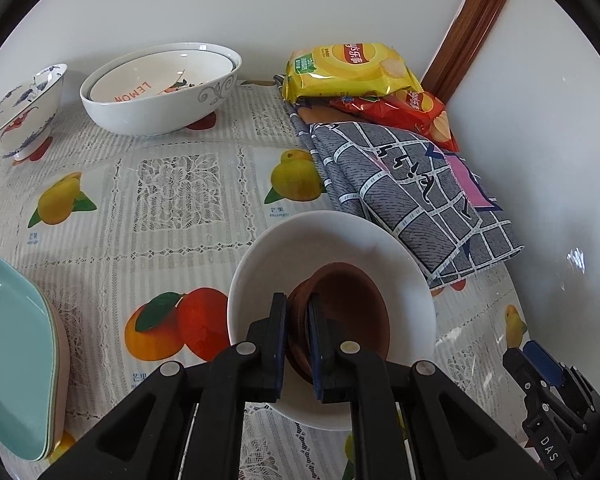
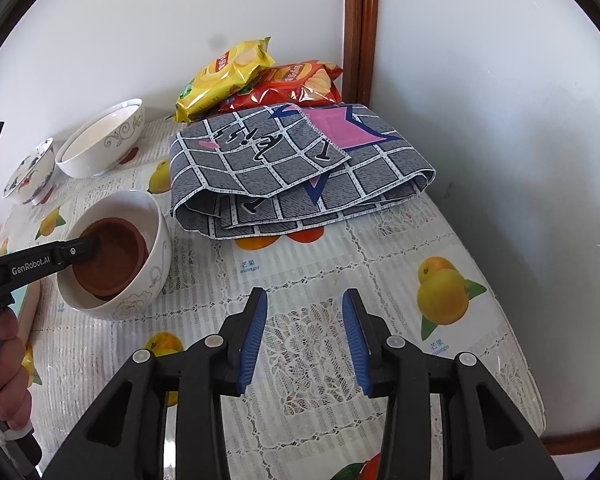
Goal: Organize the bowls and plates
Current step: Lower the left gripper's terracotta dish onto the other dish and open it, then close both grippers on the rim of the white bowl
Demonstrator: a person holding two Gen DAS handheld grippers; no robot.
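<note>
My left gripper (image 1: 298, 308) is shut on the near rim of the brown saucers (image 1: 352, 312), a small stack lying inside a white bowl (image 1: 260, 276) on the fruit-print tablecloth. The right wrist view shows the same left gripper (image 2: 88, 246) reaching into that white bowl (image 2: 156, 256) onto the brown saucers (image 2: 116, 260). My right gripper (image 2: 305, 316) is open and empty, above the cloth to the right of the bowl; it shows at the lower right of the left wrist view (image 1: 540, 372). A large white bowl (image 1: 160, 116) with a lemon-print bowl (image 1: 164, 78) nested inside stands at the back.
A blue-and-red patterned bowl (image 1: 16, 116) stands at the back left. Stacked teal plates (image 1: 16, 356) lie at the near left. A folded grey checked cloth (image 1: 412, 196) and two chip bags (image 1: 344, 68) fill the back right corner by the walls.
</note>
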